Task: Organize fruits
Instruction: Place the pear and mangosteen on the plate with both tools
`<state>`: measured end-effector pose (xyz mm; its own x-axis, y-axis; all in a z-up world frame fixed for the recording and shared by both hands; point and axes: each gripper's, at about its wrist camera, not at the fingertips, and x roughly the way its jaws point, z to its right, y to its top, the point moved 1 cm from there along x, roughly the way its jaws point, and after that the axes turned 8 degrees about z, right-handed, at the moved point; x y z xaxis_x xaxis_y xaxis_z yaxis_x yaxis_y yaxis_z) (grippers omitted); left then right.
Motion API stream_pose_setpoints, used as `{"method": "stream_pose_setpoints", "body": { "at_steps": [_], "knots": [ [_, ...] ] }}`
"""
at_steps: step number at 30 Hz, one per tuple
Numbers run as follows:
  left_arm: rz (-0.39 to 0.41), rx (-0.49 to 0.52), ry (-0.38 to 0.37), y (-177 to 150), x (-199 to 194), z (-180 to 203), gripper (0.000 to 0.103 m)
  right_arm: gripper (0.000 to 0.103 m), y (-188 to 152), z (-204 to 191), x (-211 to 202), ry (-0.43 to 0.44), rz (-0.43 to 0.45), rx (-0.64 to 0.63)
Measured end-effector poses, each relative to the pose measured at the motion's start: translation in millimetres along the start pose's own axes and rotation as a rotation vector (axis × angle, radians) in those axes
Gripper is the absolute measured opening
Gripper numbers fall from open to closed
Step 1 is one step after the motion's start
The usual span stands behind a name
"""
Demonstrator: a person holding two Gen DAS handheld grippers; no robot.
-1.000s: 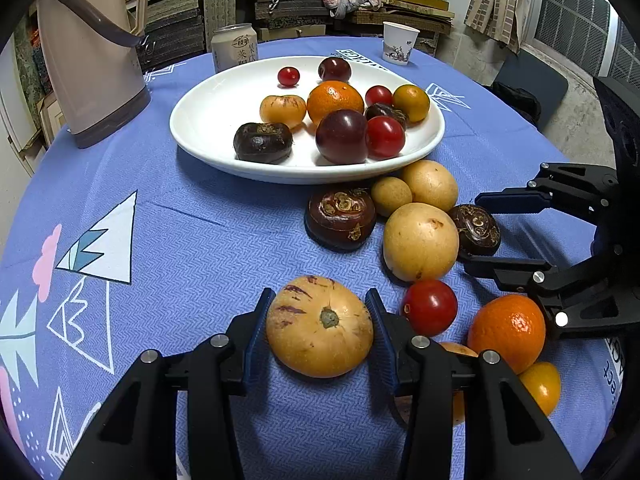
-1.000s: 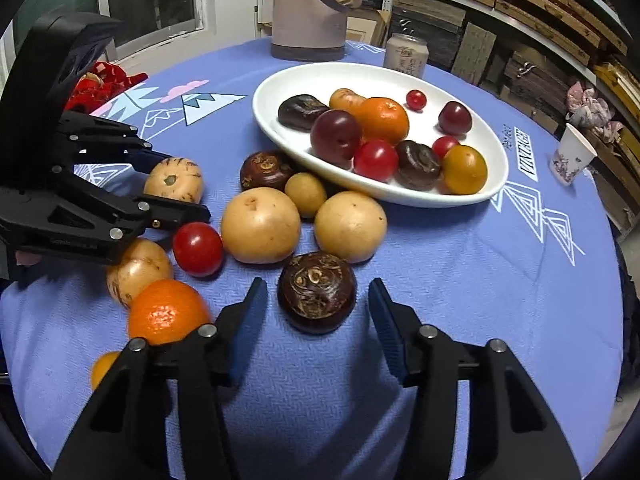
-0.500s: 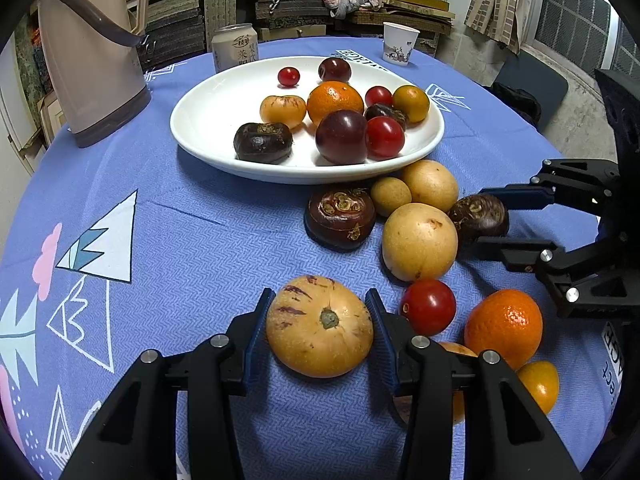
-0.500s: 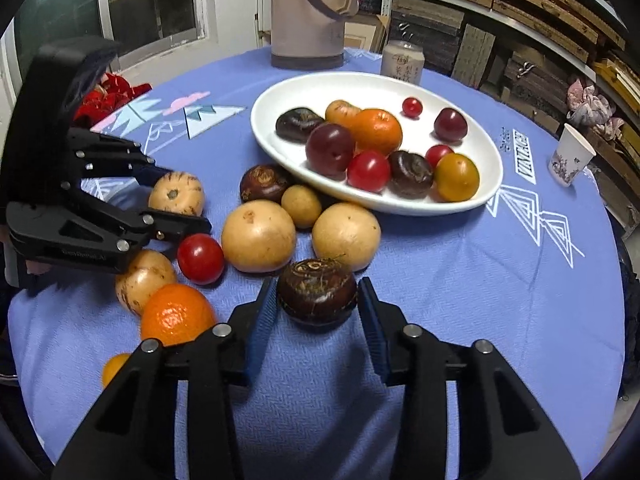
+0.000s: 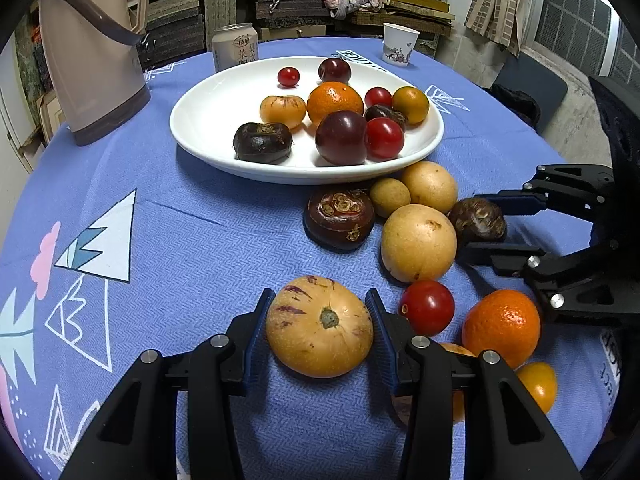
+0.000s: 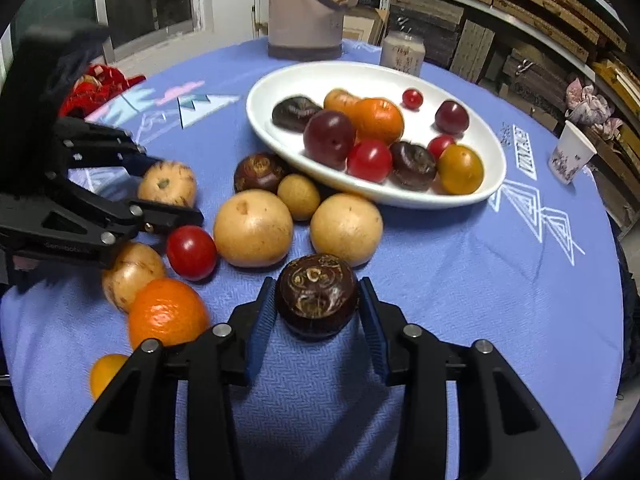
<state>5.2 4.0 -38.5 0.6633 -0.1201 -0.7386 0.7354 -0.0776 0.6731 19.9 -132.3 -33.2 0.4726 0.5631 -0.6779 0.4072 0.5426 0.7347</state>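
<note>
Fruit sits both on and off the white oval ceramic plate (image 5: 200, 120) on your round blue patterned tablecloth (image 5: 180, 248). Your left gripper (image 5: 318, 326) has its blue-padded jaws clamped on the sides of a flattened yellow melon-like fruit with purple streaks (image 5: 319, 325), which rests on the cloth just in front of the camera. Your right gripper (image 6: 317, 300) is closed on a dark brown, wrinkled, round water-chestnut-like fruit (image 6: 317, 293), both pads touching its flanks; from the left wrist view the same gripper (image 5: 486, 225) shows it pinched between the two fingers. Just beyond that brown fruit lie two large pale yellow round fruits (image 6: 253, 227), (image 6: 346, 229), with a smaller tan one (image 6: 298, 197) between them and the plate, and a second dark brown wrinkled fruit (image 6: 259, 172) touching the plate's near rim. Beside your left gripper you have a glossy red cherry tomato (image 5: 427, 307), a bright orange mandarin (image 5: 501, 327), and a small yellow-orange fruit (image 5: 538, 385) (partly hidden behind the finger). The plate already holds plums, tomatoes, a mandarin and other fruit. Behind it stand a beige plastic thermos jug (image 5: 88, 60), a pale drink can (image 5: 235, 47) and a white paper cup (image 5: 400, 43).
</note>
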Motion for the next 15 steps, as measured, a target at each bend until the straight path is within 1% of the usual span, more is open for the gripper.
{"method": "stream_pose_setpoints", "body": {
  "at_steps": [1,5,7,10,13,15],
  "knots": [
    [0.002,-0.002,-0.004,0.4,-0.6,0.1,0.046,0.041,2.4,2.7,-4.7,0.0,0.021,0.014],
    [0.034,0.006,-0.011,3.5,-7.7,2.7,0.046,0.041,4.7,10.3,-13.7,-0.005,0.049,0.04],
    [0.052,0.005,-0.008,5.6,-11.5,3.1,0.046,0.041,7.2,14.1,-19.6,-0.002,0.076,0.056],
    [0.09,-0.003,0.018,11.4,-22.0,0.9,0.046,0.041,10.7,16.9,-30.6,0.021,0.119,0.064],
    [0.12,-0.028,0.021,17.3,-31.0,-2.7,0.046,0.041,16.5,17.1,-41.7,0.048,0.171,0.073],
    [0.129,-0.046,0.024,20.9,-34.7,-4.7,0.046,0.041,20.0,18.8,-45.5,0.054,0.189,0.091]
  ]
}}
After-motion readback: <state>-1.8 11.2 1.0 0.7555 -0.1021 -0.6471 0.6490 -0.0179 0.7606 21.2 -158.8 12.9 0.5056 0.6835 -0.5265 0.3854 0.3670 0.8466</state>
